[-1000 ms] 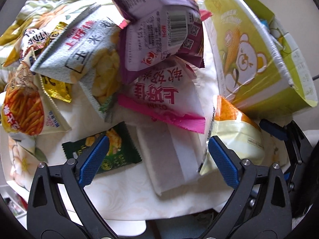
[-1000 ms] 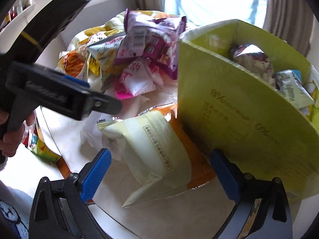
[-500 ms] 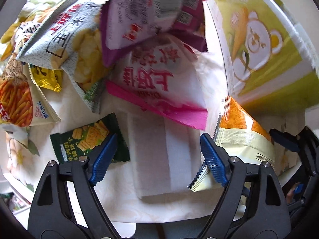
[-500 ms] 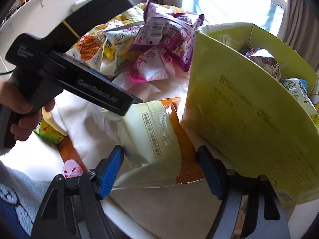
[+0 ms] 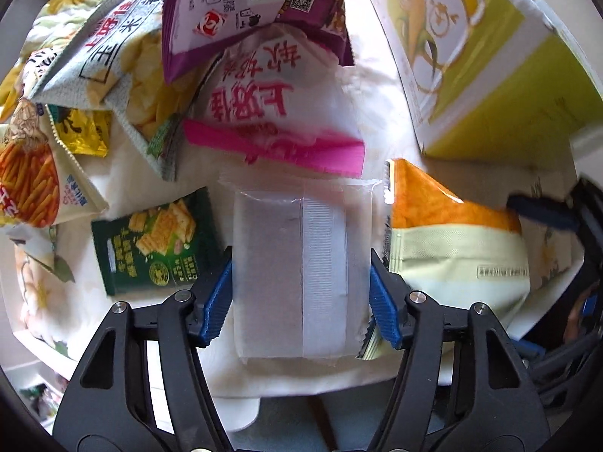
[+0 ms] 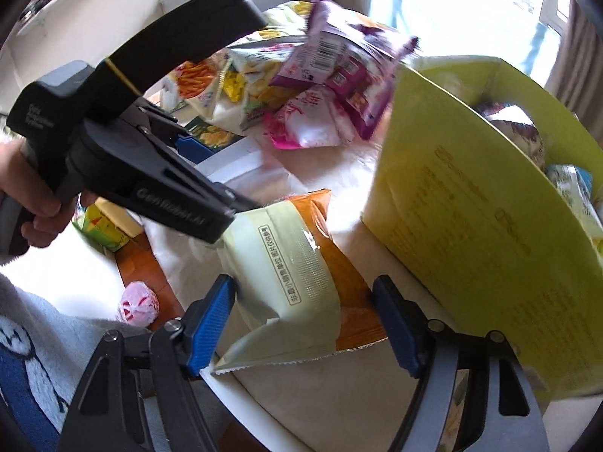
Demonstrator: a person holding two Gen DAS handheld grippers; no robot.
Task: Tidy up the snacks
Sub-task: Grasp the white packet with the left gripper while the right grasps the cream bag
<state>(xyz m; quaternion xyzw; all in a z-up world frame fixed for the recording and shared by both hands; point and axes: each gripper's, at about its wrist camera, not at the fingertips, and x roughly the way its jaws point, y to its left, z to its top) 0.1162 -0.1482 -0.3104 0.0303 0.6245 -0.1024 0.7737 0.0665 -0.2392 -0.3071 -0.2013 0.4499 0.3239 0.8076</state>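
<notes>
White-clothed desk (image 5: pixel 286 384), snacks piled at its far side, yellow-green carton (image 6: pixel 471 203) on the right. Left gripper (image 5: pixel 301 293) jaws have just been closing; blue pads now press both long edges of the translucent white packet (image 5: pixel 297 275) lying flat at the desk's near edge. Right gripper (image 6: pixel 305 324) has been narrowing too, straddling the orange-and-cream bag (image 6: pixel 294 275) beside the carton; left pad touches, right-pad contact unclear.
</notes>
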